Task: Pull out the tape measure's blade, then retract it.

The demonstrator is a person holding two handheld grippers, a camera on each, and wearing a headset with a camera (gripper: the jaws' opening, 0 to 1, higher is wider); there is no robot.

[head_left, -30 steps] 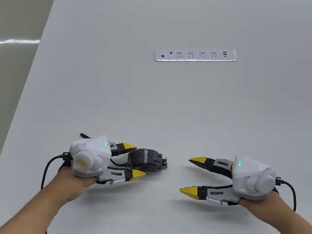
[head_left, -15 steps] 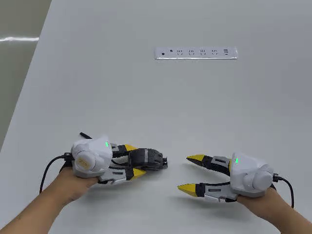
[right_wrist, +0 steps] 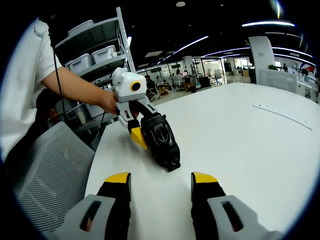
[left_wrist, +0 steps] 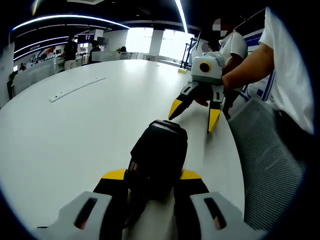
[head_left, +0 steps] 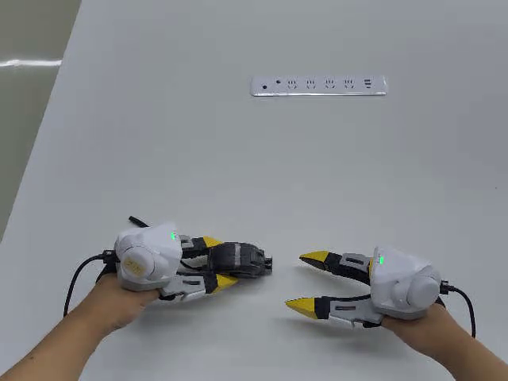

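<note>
My big white tabletop (head_left: 159, 143) has a long white plastic power strip (head_left: 318, 86) lying flat near its far side. A grey mesh chair back (right_wrist: 45, 165) stands beside me. Tall metal shelves (right_wrist: 121, 30) hold pale plastic boxes (right_wrist: 103, 53).

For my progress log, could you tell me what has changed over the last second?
The right tool, jaws open, has edged left toward the tape measure. The left tool stays shut on it, in the same place; the power strip has not moved either.
</note>
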